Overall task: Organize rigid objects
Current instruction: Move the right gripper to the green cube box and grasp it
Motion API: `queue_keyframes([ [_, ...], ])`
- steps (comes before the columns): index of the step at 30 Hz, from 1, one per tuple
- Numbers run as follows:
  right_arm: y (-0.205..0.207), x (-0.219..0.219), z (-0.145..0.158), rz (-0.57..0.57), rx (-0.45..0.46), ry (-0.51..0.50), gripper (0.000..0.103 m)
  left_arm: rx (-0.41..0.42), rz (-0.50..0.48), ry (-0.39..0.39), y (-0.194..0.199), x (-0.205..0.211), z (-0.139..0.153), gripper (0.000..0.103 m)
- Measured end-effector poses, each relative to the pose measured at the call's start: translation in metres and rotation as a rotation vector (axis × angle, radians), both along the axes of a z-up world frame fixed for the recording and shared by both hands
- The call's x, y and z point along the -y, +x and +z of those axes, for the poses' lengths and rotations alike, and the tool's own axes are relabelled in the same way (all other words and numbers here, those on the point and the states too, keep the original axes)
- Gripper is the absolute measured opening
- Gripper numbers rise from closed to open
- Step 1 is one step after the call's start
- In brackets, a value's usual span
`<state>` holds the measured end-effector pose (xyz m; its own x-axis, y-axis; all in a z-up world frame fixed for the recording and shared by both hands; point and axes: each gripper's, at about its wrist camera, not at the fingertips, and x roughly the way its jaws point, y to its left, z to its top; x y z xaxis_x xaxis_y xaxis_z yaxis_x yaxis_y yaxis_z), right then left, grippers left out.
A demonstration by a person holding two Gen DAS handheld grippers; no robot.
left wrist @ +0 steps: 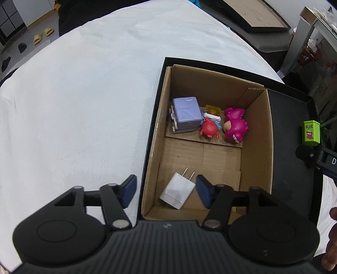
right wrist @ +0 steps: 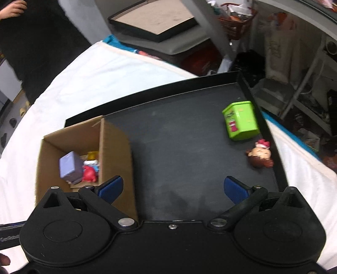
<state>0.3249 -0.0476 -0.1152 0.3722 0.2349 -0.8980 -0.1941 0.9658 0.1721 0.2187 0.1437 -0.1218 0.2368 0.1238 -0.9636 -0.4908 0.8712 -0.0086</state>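
Note:
A cardboard box (left wrist: 259, 134) stands in a black tray (left wrist: 292, 130). Inside lie a lilac cube toy (left wrist: 186, 114), a red crab (left wrist: 209, 129), a pink figure (left wrist: 234, 125), a yellow piece (left wrist: 213, 110) and a white plug charger (left wrist: 178, 195). My left gripper (left wrist: 166, 191) is open and empty just above the charger at the box's near end. My right gripper (right wrist: 172, 189) is open and empty over the tray floor (right wrist: 179, 151), beside the box (right wrist: 114, 147). A green tin (right wrist: 241, 120) and a doll head (right wrist: 261, 155) lie on the tray's right side. The tin also shows in the left wrist view (left wrist: 311, 133).
The tray sits on a table with a white cloth (left wrist: 84, 105). Beyond the table are a flat dark tray (right wrist: 155, 23), shelving with clutter (right wrist: 294, 63) and slippers (left wrist: 43, 35) on the floor. A person's hand (right wrist: 12, 8) shows at the far left.

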Motion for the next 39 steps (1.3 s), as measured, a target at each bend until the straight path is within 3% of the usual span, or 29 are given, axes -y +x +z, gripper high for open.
queue_keyframes([
  [8, 0.013, 0.016, -0.009, -0.020, 0.043, -0.031, 0.102, -0.036, 0.023, 0.030, 0.006, 0.003, -0.006, 0.065],
  [11, 0.021, 0.024, -0.016, -0.036, 0.032, -0.035, 0.093, -0.041, 0.027, 0.042, 0.009, 0.005, -0.006, 0.065],
  [19, 0.041, 0.047, -0.034, -0.074, 0.031, -0.052, 0.084, -0.053, 0.053, 0.058, 0.013, 0.000, -0.007, 0.065],
  [26, 0.055, 0.052, -0.054, -0.073, -0.015, -0.077, 0.066, -0.058, 0.086, 0.065, 0.015, -0.007, -0.007, 0.065],
  [39, 0.062, 0.054, -0.061, -0.067, 0.029, -0.167, 0.063, -0.060, 0.078, 0.072, 0.019, -0.006, -0.011, 0.065],
])
